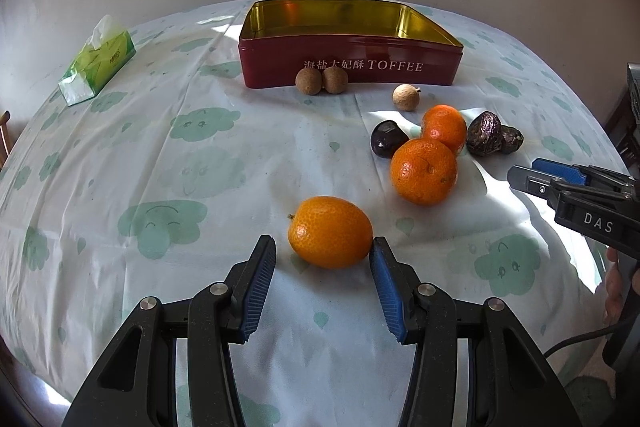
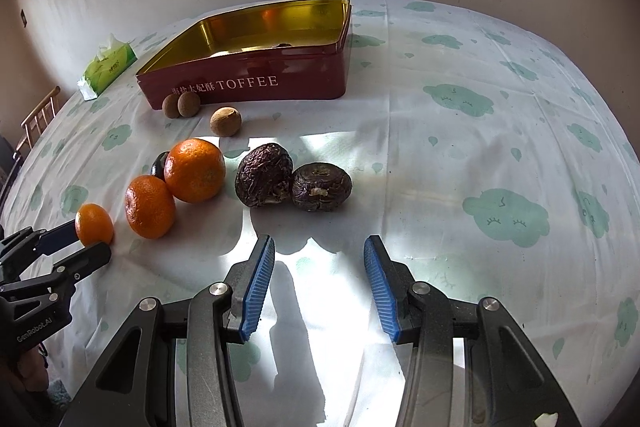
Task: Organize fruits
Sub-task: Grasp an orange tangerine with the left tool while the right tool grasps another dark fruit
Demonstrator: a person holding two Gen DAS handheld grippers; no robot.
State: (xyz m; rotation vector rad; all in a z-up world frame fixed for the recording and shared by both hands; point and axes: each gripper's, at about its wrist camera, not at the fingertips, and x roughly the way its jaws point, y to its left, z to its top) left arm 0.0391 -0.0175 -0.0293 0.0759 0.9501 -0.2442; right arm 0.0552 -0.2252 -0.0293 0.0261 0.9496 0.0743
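My left gripper is open, its jaws on either side of a small orange fruit on the tablecloth; the right pad touches it, the left pad stands apart. It shows at the far left of the right wrist view. Two larger oranges lie beyond, with a smooth dark fruit and two wrinkled dark fruits. Three brown longans lie before the red TOFFEE tin. My right gripper is open and empty, short of the wrinkled fruits.
A green tissue pack lies at the far left of the table. A wall with a wood-framed window stands behind the tin. A wooden chair stands off the table's left edge. The tin holds something small near its front wall.
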